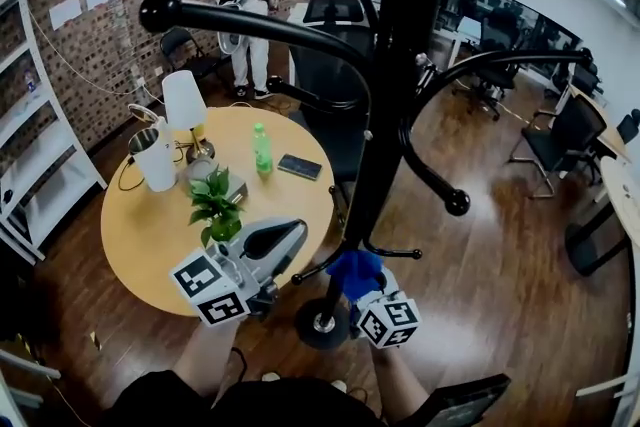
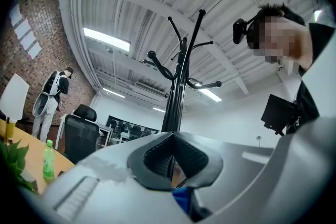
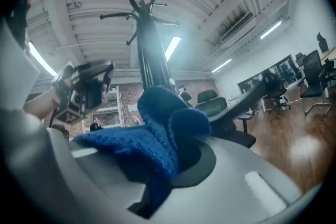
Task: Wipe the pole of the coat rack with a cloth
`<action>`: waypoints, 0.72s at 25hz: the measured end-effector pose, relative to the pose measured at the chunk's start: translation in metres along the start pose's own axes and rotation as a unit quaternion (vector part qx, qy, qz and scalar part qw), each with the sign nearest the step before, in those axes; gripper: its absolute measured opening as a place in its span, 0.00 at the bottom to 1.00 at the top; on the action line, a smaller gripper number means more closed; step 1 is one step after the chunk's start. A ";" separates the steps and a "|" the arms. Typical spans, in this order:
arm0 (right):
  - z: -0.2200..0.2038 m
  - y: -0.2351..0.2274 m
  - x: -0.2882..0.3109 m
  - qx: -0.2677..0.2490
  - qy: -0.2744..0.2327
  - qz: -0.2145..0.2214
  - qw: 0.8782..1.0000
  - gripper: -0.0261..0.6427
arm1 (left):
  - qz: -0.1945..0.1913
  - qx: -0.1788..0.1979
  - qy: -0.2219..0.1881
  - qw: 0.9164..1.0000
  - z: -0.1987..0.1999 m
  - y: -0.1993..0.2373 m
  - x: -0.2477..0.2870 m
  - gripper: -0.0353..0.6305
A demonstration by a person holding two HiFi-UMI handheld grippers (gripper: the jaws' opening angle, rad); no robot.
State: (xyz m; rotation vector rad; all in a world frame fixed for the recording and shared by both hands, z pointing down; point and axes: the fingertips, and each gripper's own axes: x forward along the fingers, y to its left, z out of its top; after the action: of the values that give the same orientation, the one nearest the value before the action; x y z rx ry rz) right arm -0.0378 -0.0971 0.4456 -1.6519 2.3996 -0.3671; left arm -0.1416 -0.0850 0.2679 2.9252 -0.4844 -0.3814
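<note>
The wiping step looks like it is under way, low down on the coat rack

The right gripper (image 1: 362,287) is squeezed tight on the blue cloth (image 1: 355,272). The cloth bunches up out of its jaws in a soft lump. In the head view the cloth sits right by the bottom part of the black pole (image 1: 385,145), a little above the round base (image 1: 322,323) on the floor. It seems to touch the pole, but I cannot be sure

The left gripper (image 1: 275,240) has its jaws together with nothing in them. It hangs just beside the pole, over the edge of the round yellow surface (image 1: 150,245), close to a small green plant (image 1: 215,205). It is not helping with the cloth

Most of the pole is above the cloth, so I think there is a lot left to wipe. Next, the right gripper should press the cloth flat on the pole and slide it up, keeping a firm hold so the cloth does not slip out. It must go around the curved hooks (image 1: 250,20) that stick out, so it does not bump them
</note>
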 end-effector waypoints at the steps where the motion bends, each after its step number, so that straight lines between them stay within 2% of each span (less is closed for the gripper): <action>1: -0.014 -0.005 -0.001 0.006 0.007 0.000 1.000 0.07 | -0.001 -0.001 0.000 1.000 -0.001 -0.001 0.001 0.05; 4: -0.023 -0.009 -0.001 0.018 0.017 0.009 1.000 0.07 | -0.002 -0.003 0.000 1.000 -0.003 -0.003 0.003 0.05; 7: 0.000 -0.002 0.000 0.031 0.004 0.016 0.999 0.07 | -0.001 -0.001 -0.004 1.000 0.000 -0.003 0.004 0.05; 9: 0.034 0.009 -0.001 0.047 -0.040 0.033 0.998 0.07 | 0.001 0.000 -0.007 1.000 0.000 -0.002 0.002 0.05; 12: 0.097 0.029 -0.002 0.045 -0.105 0.058 0.992 0.07 | 0.007 0.003 -0.015 1.000 0.005 -0.001 -0.003 0.05; 15: 0.167 0.048 -0.003 0.029 -0.175 0.081 0.981 0.07 | 0.016 0.010 -0.025 1.000 0.012 0.001 -0.011 0.05; 18: 0.223 0.067 -0.002 0.002 -0.214 0.102 0.971 0.07 | 0.027 0.017 -0.034 0.999 0.019 0.001 -0.020 0.05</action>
State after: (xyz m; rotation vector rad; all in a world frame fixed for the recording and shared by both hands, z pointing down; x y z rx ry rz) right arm -0.0282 -0.0920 0.2130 -1.3010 2.2028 0.0207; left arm -0.1656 -0.0813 0.2550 2.9314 -0.5844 -0.4726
